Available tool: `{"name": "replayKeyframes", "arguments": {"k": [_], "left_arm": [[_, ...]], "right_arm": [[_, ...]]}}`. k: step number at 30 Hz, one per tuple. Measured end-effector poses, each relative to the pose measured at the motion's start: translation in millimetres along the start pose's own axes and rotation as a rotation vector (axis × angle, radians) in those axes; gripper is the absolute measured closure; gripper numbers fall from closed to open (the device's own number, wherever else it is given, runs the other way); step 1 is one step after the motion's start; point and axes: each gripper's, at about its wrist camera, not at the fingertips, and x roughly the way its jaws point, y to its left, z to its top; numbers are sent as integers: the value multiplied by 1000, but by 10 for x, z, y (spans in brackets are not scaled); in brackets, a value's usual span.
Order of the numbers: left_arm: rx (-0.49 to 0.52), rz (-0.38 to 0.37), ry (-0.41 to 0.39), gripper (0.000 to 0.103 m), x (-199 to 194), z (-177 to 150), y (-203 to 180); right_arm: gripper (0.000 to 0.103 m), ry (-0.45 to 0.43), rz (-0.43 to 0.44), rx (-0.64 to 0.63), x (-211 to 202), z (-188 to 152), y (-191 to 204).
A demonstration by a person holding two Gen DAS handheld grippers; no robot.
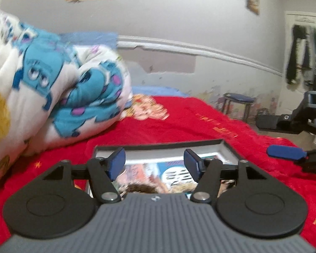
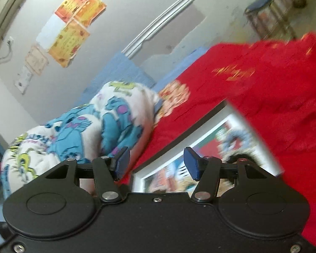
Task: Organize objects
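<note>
honestly this looks like the very start of the job, going by how things lie. nothing is gripped by either claw, and the one thing that seems to be the task's own is sitting untouched on the bed — so pretty much all of the organizing looks left to do.

going left to right in the left wrist view: a bunched-up white fleece blanket with blue cartoon monsters [image 1: 59,92] is piled on the left side of the bed. then the left claw [image 1: 154,164], its blue pads spread wide with nothing between them, hovers right over the flat rectangular comic-print picture in a white and dark frame [image 1: 170,154]. that picture lies flat on the red bedspread with gold lettering [image 1: 200,118], near the front edge of the bed, just beside the blanket pile but not touching it as far as i can tell. off at the far right the right claw [image 1: 286,152] pokes in — only one blue pad is clear there.

the right wrist view settles it: the right claw [image 2: 154,163] is wide apart and empty too, tilted over the same picture [image 2: 200,147].

the picture itself looks thin and rigid, busy colourful panels inside a white border. blur hides the finer print.
</note>
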Motion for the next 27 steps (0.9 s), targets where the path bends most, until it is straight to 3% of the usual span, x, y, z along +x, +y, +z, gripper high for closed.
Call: {"name": "replayKeyframes", "arguments": {"k": [3,5,11,17,22,27], "left_arm": [[26,-75,-32,25,-148,57,-107],[33,-118,-40,23,-232,71,-176],[35,-218,-18,22,-369,12,-352],[2,-264,65,20,-356,-82,-505],[-159,-303,231,20,-238,-301,-686],[-56,-256,283,20,-146,-540,-915]], "right_arm": [[46,-35,-47,-46,-240,75,66],[40,-57,-69,-89,-380,106,144],[33,-90,-130,-209,-712,24,404],[27,-94,-182,-191,-984,-137,356],[22,-131,-261,-146,-1321,-213,199],[21,-148,-358,-49,-1537,-484,-45]]}}
